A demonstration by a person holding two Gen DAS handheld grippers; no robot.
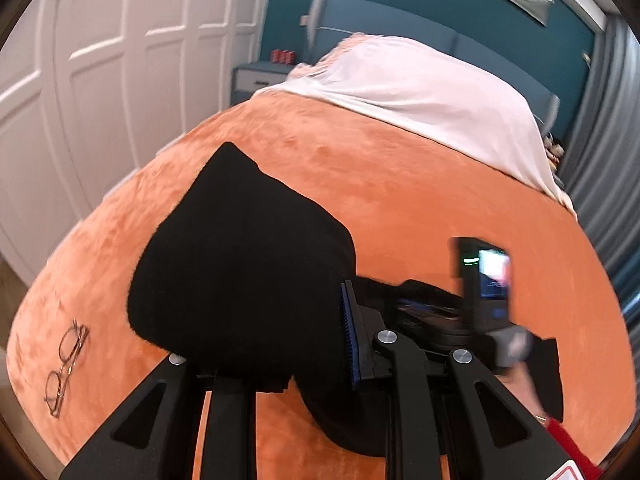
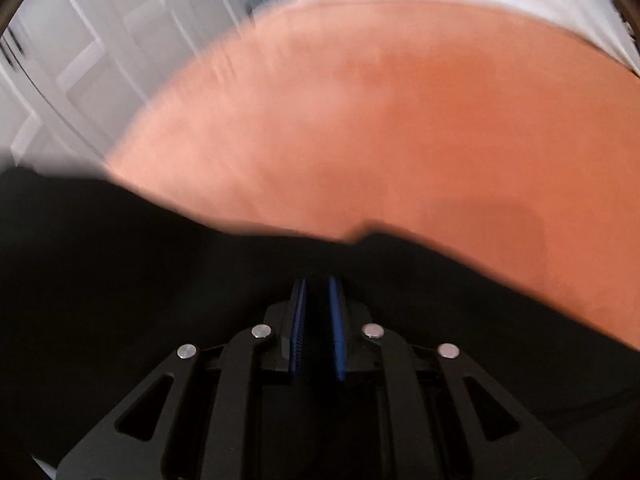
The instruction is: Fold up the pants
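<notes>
Black pants [image 1: 240, 264] lie on an orange bedspread [image 1: 400, 184], partly lifted and draped over my left gripper [image 1: 280, 340]. Its right blue pad [image 1: 350, 336] shows; the left finger is hidden under the cloth, and the jaws stand wide apart. In the right wrist view the pants [image 2: 160, 280] fill the lower half, blurred by motion. My right gripper [image 2: 318, 320] has its blue pads [image 2: 336, 328] nearly together with black cloth between them. The right gripper also shows in the left wrist view [image 1: 460, 312], low on the pants' right end.
A pair of glasses [image 1: 66, 364] lies on the bedspread at the left. A white sheet [image 1: 420, 96] covers the bed's far end. White wardrobe doors [image 1: 100, 60] stand left, a blue nightstand [image 1: 260, 80] beyond, grey curtains [image 1: 608, 160] right.
</notes>
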